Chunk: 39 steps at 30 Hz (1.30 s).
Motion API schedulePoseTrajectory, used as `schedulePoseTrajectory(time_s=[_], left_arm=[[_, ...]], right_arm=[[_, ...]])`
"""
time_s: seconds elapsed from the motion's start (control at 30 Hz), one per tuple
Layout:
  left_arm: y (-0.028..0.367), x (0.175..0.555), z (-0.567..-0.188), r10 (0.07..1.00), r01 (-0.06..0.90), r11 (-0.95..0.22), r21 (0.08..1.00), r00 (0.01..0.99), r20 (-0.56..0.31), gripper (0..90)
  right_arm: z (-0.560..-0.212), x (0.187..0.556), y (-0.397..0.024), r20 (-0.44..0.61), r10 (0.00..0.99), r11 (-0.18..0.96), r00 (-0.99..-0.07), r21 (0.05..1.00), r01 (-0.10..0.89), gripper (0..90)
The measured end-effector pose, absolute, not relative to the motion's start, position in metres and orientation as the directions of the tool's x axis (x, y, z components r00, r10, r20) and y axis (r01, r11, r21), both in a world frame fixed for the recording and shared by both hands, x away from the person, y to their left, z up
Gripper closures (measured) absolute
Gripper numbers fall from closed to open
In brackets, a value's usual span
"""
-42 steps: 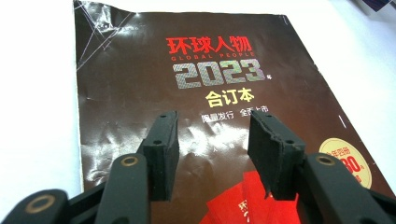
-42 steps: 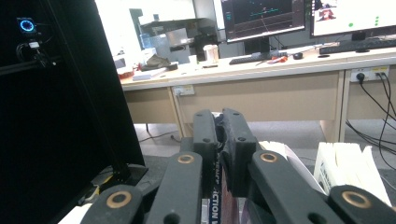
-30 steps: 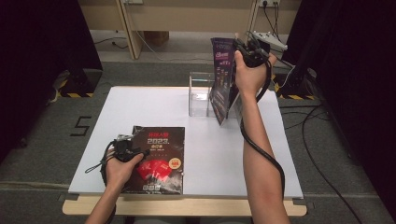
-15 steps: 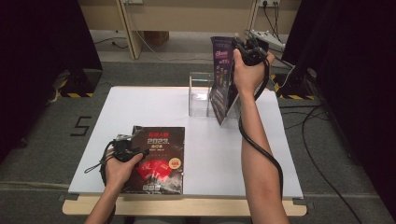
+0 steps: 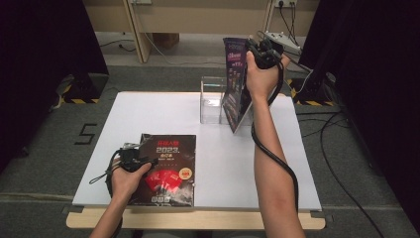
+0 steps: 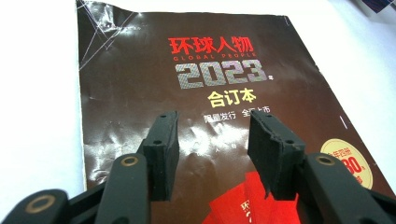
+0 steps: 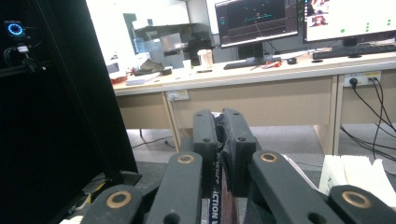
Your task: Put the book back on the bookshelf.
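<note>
A white table (image 5: pixel 148 119) stands near a desk (image 7: pixel 261 77) bearing monitors (image 7: pixel 258 21).

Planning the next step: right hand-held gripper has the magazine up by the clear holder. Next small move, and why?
Probably lower it toward the clear holder. The right hand-held gripper is shut on the raised magazine, whose bottom corner sits beside the holder, not inside. The left hand-held gripper stands open over the flat magazine.

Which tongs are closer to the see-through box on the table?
Right. The right tongs hold a magazine upright just beside the clear box. The left tongs sit at the table's near edge, over the dark magazine.
</note>
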<state>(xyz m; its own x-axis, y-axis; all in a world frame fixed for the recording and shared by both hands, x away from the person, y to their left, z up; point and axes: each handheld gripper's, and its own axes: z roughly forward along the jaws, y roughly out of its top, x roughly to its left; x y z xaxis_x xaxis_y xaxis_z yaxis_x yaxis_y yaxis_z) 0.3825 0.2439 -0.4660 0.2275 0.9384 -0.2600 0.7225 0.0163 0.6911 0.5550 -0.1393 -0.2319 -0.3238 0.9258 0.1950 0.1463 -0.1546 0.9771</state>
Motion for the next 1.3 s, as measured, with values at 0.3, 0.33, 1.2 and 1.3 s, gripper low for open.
schedulePoseTrajectory(time_s=[0.3, 0.33, 1.2, 1.3], left_arm=[[0.244, 0.382, -0.466, 0.938, 0.723, 0.019, 0.690, 0.226, -0.263, 52.4], [0.244, 0.382, -0.466, 0.938, 0.723, 0.020, 0.691, 0.225, -0.262, 52.4], [0.245, 0.382, -0.466, 0.939, 0.724, 0.017, 0.690, 0.226, -0.261, 52.5], [0.245, 0.382, -0.466, 0.939, 0.726, 0.016, 0.688, 0.225, -0.259, 52.5]], right_arm=[[-0.240, 0.561, -0.135, 0.197, 0.928, -0.154, -0.315, 0.976, 0.157, 85.3], [-0.241, 0.562, -0.135, 0.196, 0.930, -0.153, -0.312, 0.976, 0.156, 85.3], [-0.279, 0.566, -0.128, 0.154, 0.948, -0.120, -0.280, 0.983, 0.136, 84.9], [-0.282, 0.560, -0.130, 0.146, 0.949, -0.115, -0.278, 0.986, 0.124, 84.8]])
